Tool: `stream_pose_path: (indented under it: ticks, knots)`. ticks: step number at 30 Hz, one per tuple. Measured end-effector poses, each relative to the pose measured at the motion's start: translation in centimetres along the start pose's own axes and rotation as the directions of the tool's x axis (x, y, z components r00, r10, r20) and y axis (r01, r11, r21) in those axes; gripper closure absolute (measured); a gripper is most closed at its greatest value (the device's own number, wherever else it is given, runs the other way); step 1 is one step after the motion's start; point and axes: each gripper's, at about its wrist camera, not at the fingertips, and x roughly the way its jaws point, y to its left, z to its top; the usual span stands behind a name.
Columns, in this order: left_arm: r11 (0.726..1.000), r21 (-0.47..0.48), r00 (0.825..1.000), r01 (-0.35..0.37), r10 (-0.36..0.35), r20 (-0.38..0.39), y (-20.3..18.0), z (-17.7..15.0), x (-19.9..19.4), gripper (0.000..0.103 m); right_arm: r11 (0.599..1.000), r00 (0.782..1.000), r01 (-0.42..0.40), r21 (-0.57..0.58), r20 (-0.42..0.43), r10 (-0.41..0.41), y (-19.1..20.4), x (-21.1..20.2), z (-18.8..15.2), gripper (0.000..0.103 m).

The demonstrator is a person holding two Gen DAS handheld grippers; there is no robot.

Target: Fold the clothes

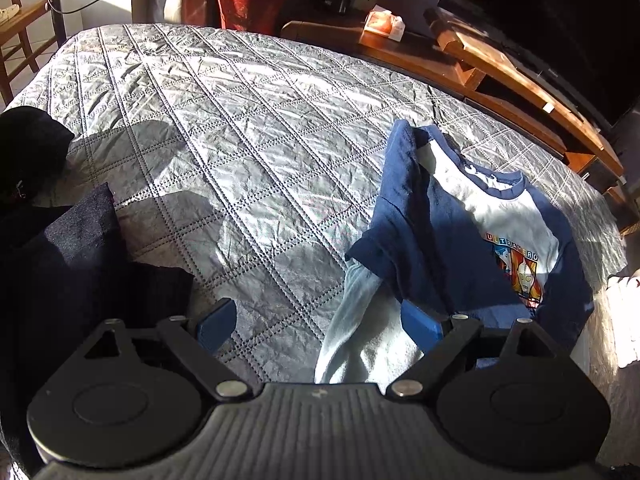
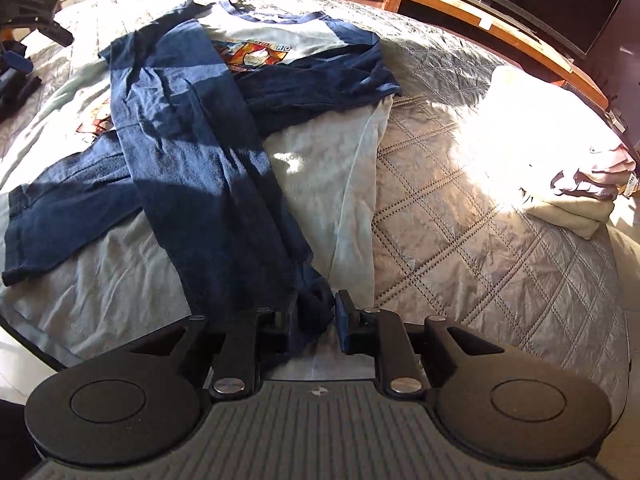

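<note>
My right gripper (image 2: 316,316) has its fingers pinched on the cuff of the navy sleeve (image 2: 200,152), which runs up toward eleven o'clock across the shirt (image 2: 328,168). The shirt lies spread on the quilted bed (image 2: 460,216). My left gripper (image 1: 320,324) is wide open and holds nothing, with the shirt at its two o'clock.

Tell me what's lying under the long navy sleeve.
Under the navy sleeve lie the shirt's pale body and part of its printed graphic. The rest of the print is covered.
</note>
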Motion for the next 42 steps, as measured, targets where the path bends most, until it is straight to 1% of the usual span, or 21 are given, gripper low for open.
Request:
stream_pose_path:
  ticks: [2, 4, 6, 11, 13, 14, 15, 16, 17, 18, 20, 23, 25, 26, 28, 30, 32, 35, 38, 40, 42]
  knots:
    - [1.000, -0.005, 1.000, -0.010, 0.010, 0.005, 0.4, 0.1, -0.1, 0.016, 0.999, 0.998, 0.013, 0.045, 0.055, -0.016, -0.3, -1.0, 0.5, 0.060]
    - [1.000, -0.012, 1.000, -0.021, 0.021, 0.016, 0.8, 0.5, -0.2, 0.016, 0.996, 0.993, -0.047, 0.080, 0.116, 0.037, 0.0, -1.9, 1.6, 0.054]
    - [0.999, -0.035, 0.999, -0.034, 0.035, 0.033, 1.6, 0.9, -0.3, 0.015, 0.984, 0.979, -0.134, 0.118, 0.172, 0.113, 0.6, -2.7, 3.2, 0.043]
    - [0.997, -0.080, 0.999, -0.015, 0.018, 0.048, 3.2, 1.8, 0.1, 0.012, 0.922, 0.924, -0.321, 0.215, 0.284, 0.256, 3.6, -1.3, 8.4, 0.041]
    - [0.998, -0.044, 0.996, -0.051, 0.054, 0.073, 3.2, 2.3, 0.5, 0.012, 0.865, 0.900, -0.401, 0.303, 0.309, 0.309, 4.3, 1.3, 10.0, 0.043]
    - [0.995, -0.010, 0.992, -0.094, 0.095, 0.085, 3.1, 2.7, 1.0, 0.012, 0.830, 0.888, -0.435, 0.349, 0.318, 0.332, 4.7, 2.8, 10.7, 0.047]
    - [0.990, 0.025, 0.986, -0.135, 0.132, 0.097, 3.0, 3.0, 1.5, 0.012, 0.803, 0.879, -0.459, 0.379, 0.325, 0.349, 5.1, 4.1, 11.3, 0.055]
    - [0.984, 0.057, 0.981, -0.169, 0.162, 0.107, 3.0, 3.2, 2.0, 0.012, 0.792, 0.875, -0.468, 0.392, 0.333, 0.352, 5.6, 5.2, 11.8, 0.061]
    - [0.977, 0.083, 0.976, -0.197, 0.187, 0.114, 2.9, 3.4, 2.6, 0.012, 0.784, 0.872, -0.473, 0.402, 0.342, 0.351, 6.2, 6.3, 12.3, 0.075]
    - [0.970, 0.105, 0.972, -0.219, 0.207, 0.114, 3.0, 3.6, 3.2, 0.013, 0.786, 0.874, -0.469, 0.403, 0.337, 0.349, 6.7, 7.2, 12.7, 0.085]
    - [0.959, 0.143, 0.967, -0.243, 0.229, 0.109, 3.3, 3.8, 4.5, 0.015, 0.794, 0.879, -0.462, 0.395, 0.327, 0.348, 7.6, 8.6, 13.3, 0.087]
    - [0.964, 0.174, 0.978, -0.200, 0.184, 0.100, 3.1, 3.9, 5.7, 0.019, 0.834, 0.896, -0.421, 0.358, 0.309, 0.319, 8.7, 10.3, 13.7, 0.087]
    - [0.962, 0.216, 0.984, -0.165, 0.146, 0.103, 2.5, 3.6, 6.1, 0.019, 0.847, 0.911, -0.397, 0.354, 0.266, 0.316, 9.0, 11.7, 13.4, 0.087]
    - [0.957, 0.244, 0.985, -0.159, 0.136, 0.107, 2.1, 3.4, 6.1, 0.019, 0.845, 0.907, -0.405, 0.350, 0.273, 0.322, 8.8, 11.9, 13.0, 0.093]
    - [0.943, 0.299, 0.987, -0.146, 0.117, 0.115, 1.3, 3.0, 6.1, 0.019, 0.838, 0.899, -0.421, 0.346, 0.285, 0.334, 8.2, 12.1, 12.4, 0.103]
    - [0.926, 0.354, 0.988, -0.134, 0.097, 0.121, 0.5, 2.5, 6.1, 0.019, 0.803, 0.879, -0.468, 0.370, 0.293, 0.377, 7.1, 12.7, 12.3, 0.103]
    - [0.905, 0.407, 0.989, -0.122, 0.077, 0.126, -0.3, 2.1, 6.1, 0.020, 0.791, 0.872, -0.482, 0.376, 0.295, 0.391, 6.8, 13.0, 12.4, 0.103]
    - [0.869, 0.485, 0.990, -0.105, 0.046, 0.132, -1.5, 1.4, 6.1, 0.021, 0.835, 0.889, -0.441, 0.329, 0.288, 0.356, 7.8, 12.6, 12.9, 0.103]
    - [0.821, 0.561, 0.990, -0.102, 0.027, 0.139, -2.7, 0.7, 6.2, 0.021, 0.845, 0.891, -0.436, 0.309, 0.280, 0.357, 7.8, 12.7, 13.2, 0.103]
    - [0.773, 0.615, 0.984, -0.153, 0.062, 0.168, -3.6, -0.2, 6.7, 0.019, 0.823, 0.881, -0.462, 0.331, 0.282, 0.381, 7.1, 12.9, 13.1, 0.103]
    - [0.736, 0.650, 0.977, -0.186, 0.072, 0.199, -4.3, -0.6, 6.8, 0.018, 0.803, 0.872, -0.481, 0.350, 0.285, 0.398, 6.7, 13.1, 13.0, 0.103]
